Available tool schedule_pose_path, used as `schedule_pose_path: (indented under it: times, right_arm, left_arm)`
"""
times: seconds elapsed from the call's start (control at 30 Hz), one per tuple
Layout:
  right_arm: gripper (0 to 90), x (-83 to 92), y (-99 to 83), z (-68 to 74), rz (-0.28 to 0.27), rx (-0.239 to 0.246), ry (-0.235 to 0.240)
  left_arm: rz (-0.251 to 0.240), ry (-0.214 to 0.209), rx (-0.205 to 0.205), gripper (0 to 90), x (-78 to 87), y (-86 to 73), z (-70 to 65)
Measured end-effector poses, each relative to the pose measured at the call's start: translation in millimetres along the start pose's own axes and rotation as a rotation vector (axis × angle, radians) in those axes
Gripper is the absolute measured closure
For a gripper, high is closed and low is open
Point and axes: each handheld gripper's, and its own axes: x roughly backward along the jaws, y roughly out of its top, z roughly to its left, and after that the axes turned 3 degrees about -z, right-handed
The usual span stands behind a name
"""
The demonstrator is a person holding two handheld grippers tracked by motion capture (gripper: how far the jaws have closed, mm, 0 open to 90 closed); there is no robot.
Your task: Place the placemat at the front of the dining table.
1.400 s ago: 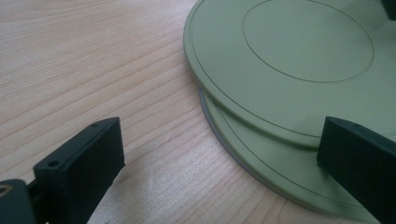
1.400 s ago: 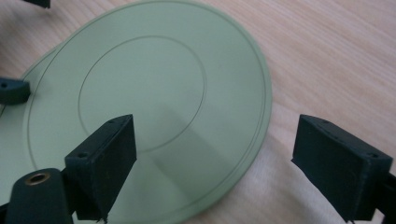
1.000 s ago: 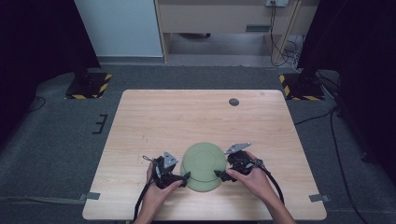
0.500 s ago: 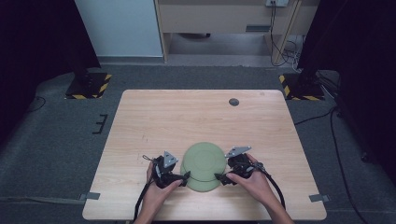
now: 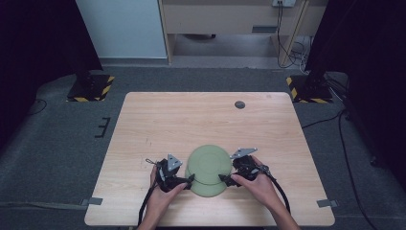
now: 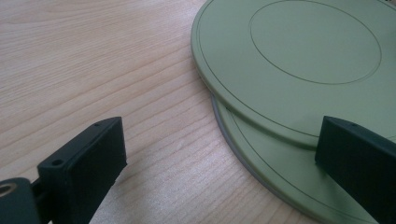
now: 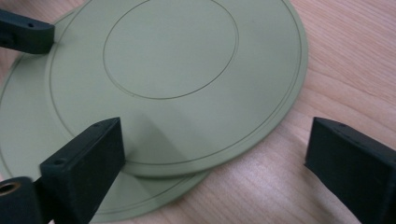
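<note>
Two pale green plates lie stacked and offset near the front of the wooden table [image 5: 201, 120]. The upper plate [image 5: 209, 162] [image 6: 299, 56] [image 7: 177, 60] sits a little farther back than the lower plate [image 5: 210, 189] [image 6: 280, 172] [image 7: 28, 135]. My left gripper [image 5: 189, 179] [image 6: 222, 140] is open at the stack's left rim, one jaw over the plates and one over bare wood. At the right rim my right gripper [image 5: 224, 179] [image 7: 215, 144] is open too, straddling the edge of the plates. Neither holds anything.
A small dark round grommet [image 5: 240, 104] sits in the table's far right part. The table's front edge lies just behind the hands. Black stands with yellow-striped bases [image 5: 91, 86] [image 5: 306, 88] flank the table's far corners on the grey carpet.
</note>
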Motion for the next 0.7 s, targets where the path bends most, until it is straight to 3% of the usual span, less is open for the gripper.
schedule_pose_path:
  times: [0.13,0.33,0.53,0.7]
  right_arm:
    - [7.3,-2.3,2.2,0.6,-0.014,0.002,0.006]
    - [6.8,3.8,6.0,-3.3,0.017,-0.002,-0.002]
    - [6.2,15.8,29.8,-10.9,0.02,-0.012,0.01]
    - [6.9,12.3,49.5,-19.0,0.015,-0.039,0.012]
  left_arm:
    - [0.0,-0.003,-0.002,1.8,0.4,-0.2,0.0]
    - [0.005,-0.019,-0.008,2.3,1.9,-1.1,-1.6]
    - [0.011,-0.032,-0.024,2.3,3.5,-1.4,-5.3]
    - [0.015,-0.038,-0.026,2.3,4.3,-1.6,-6.4]
